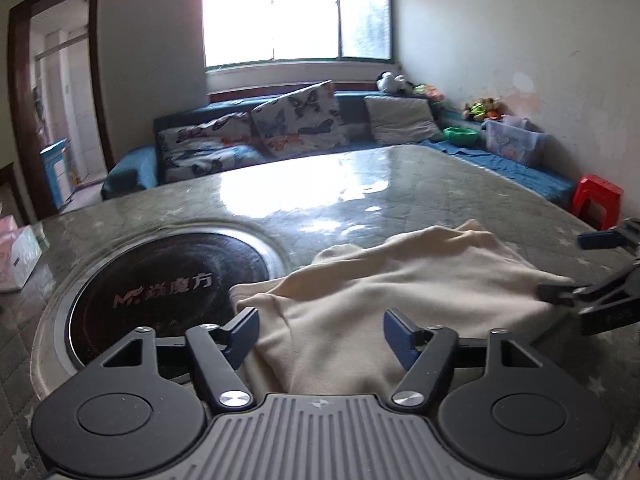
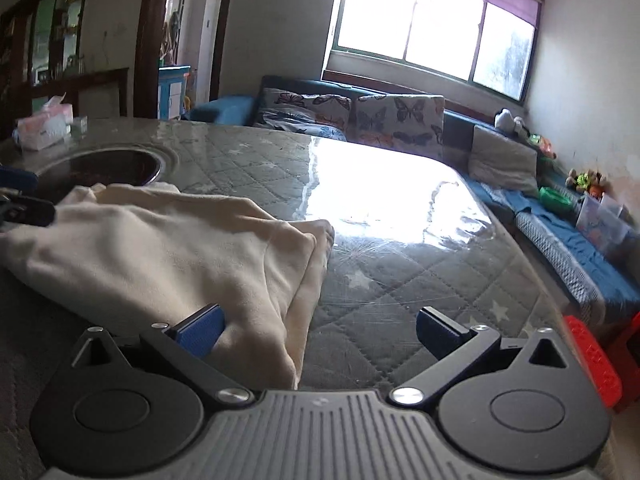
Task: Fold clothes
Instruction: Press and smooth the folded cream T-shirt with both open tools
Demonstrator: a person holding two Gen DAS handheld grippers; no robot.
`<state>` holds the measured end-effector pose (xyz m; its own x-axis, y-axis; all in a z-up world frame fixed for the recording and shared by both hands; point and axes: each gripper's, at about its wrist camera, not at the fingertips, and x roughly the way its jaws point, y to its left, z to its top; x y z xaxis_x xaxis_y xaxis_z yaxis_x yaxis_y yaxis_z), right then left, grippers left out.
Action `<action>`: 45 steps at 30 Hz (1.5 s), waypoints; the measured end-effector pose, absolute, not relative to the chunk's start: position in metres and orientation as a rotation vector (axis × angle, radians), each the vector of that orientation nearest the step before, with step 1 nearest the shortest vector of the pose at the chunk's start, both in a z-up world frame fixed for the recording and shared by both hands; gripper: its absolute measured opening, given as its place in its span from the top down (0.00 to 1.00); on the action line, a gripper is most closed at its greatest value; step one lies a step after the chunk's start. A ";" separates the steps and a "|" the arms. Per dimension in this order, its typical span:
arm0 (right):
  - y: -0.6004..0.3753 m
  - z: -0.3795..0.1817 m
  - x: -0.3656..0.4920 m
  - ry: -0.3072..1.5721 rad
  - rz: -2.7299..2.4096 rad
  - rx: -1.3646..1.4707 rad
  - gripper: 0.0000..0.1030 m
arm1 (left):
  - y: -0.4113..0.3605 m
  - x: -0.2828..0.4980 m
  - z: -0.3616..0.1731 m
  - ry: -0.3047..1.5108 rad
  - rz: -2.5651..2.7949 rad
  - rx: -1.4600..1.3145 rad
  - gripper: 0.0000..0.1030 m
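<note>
A cream garment (image 1: 400, 292) lies folded in a thick stack on the quilted table top (image 1: 360, 200). My left gripper (image 1: 320, 336) is open, its blue pads on either side of the garment's near left edge, holding nothing. My right gripper (image 2: 320, 332) is open at the garment's (image 2: 160, 248) near right corner; its left pad (image 2: 200, 330) rests against the cloth, the right pad over bare table (image 2: 400, 272). The right gripper also shows at the right edge of the left wrist view (image 1: 592, 272), open.
A round black induction hob (image 1: 160, 288) is set into the table left of the garment. A tissue box (image 2: 48, 126) sits at the far left. A blue sofa with butterfly cushions (image 1: 296, 124) lies beyond. A red stool (image 1: 596, 200) stands at the right.
</note>
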<state>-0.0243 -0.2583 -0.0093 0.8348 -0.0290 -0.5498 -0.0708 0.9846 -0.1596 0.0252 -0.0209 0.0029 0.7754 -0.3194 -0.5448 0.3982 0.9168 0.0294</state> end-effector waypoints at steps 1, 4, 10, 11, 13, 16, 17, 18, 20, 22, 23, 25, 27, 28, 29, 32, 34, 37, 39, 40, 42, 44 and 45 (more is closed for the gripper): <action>-0.259 -0.008 -0.024 0.580 0.023 -0.174 0.00 | -0.019 0.029 0.001 0.571 -0.382 0.139 0.37; -0.260 -0.003 -0.021 0.574 0.026 -0.174 0.00 | -0.012 0.037 -0.005 0.588 -0.343 0.136 0.41; -0.258 -0.013 -0.004 0.631 0.046 -0.229 0.00 | 0.005 0.049 -0.015 0.639 -0.290 0.123 0.41; -0.258 -0.010 -0.003 0.627 0.050 -0.232 0.00 | 0.007 0.049 -0.013 0.637 -0.295 0.118 0.41; -0.258 -0.003 0.003 0.612 0.052 -0.242 0.00 | 0.004 0.053 -0.008 0.618 -0.298 0.126 0.41; -0.255 0.007 0.021 0.600 0.050 -0.244 0.00 | -0.002 0.062 0.000 0.600 -0.306 0.129 0.41; -0.254 0.010 0.028 0.594 0.050 -0.246 0.00 | -0.005 0.066 0.001 0.596 -0.308 0.133 0.41; -0.251 0.010 0.037 0.595 0.050 -0.252 0.00 | -0.008 0.070 0.001 0.594 -0.311 0.139 0.41; -0.245 0.007 0.053 0.607 0.049 -0.269 0.00 | -0.015 0.078 0.002 0.592 -0.316 0.151 0.41; -0.240 0.004 0.069 0.619 0.047 -0.285 0.00 | -0.021 0.086 0.001 0.594 -0.320 0.164 0.41; -0.237 0.003 0.077 0.625 0.047 -0.293 0.00 | -0.024 0.090 0.000 0.598 -0.323 0.169 0.41; -0.235 -0.005 0.089 0.647 0.037 -0.317 0.00 | -0.026 0.095 -0.003 0.608 -0.327 0.182 0.41; -0.237 -0.013 0.096 0.675 0.026 -0.320 0.00 | -0.029 0.101 -0.007 0.619 -0.330 0.194 0.41; -0.238 -0.018 0.100 0.688 0.020 -0.322 0.00 | -0.030 0.102 -0.007 0.621 -0.334 0.195 0.41; -0.238 -0.018 0.101 0.689 0.020 -0.321 0.00 | -0.030 0.103 -0.007 0.624 -0.337 0.197 0.42; -0.234 -0.008 0.099 0.667 0.033 -0.314 0.00 | -0.033 0.106 -0.005 0.618 -0.352 0.195 0.41; -0.230 -0.001 0.099 0.653 0.046 -0.305 0.00 | -0.037 0.108 -0.004 0.615 -0.364 0.198 0.41; -0.219 0.002 0.103 0.643 0.069 -0.304 0.00 | -0.043 0.114 -0.007 0.626 -0.369 0.211 0.41; -0.215 -0.004 0.109 0.654 0.071 -0.314 0.00 | -0.047 0.118 -0.010 0.638 -0.370 0.220 0.41; -0.213 -0.009 0.112 0.665 0.067 -0.318 0.00 | -0.049 0.121 -0.012 0.644 -0.371 0.224 0.39; -0.213 -0.017 0.116 0.681 0.066 -0.321 0.00 | -0.051 0.123 -0.013 0.653 -0.376 0.233 0.39; -0.215 -0.016 0.113 0.678 0.064 -0.315 0.00 | -0.050 0.122 -0.012 0.649 -0.379 0.241 0.39; -0.215 -0.012 0.110 0.670 0.064 -0.313 0.00 | -0.048 0.121 -0.011 0.646 -0.377 0.237 0.39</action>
<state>0.1099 -0.2151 -0.0124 0.7836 -0.0415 -0.6199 -0.1587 0.9513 -0.2642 0.1213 -0.0482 -0.0105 0.7341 -0.2668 -0.6245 0.4122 0.9059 0.0976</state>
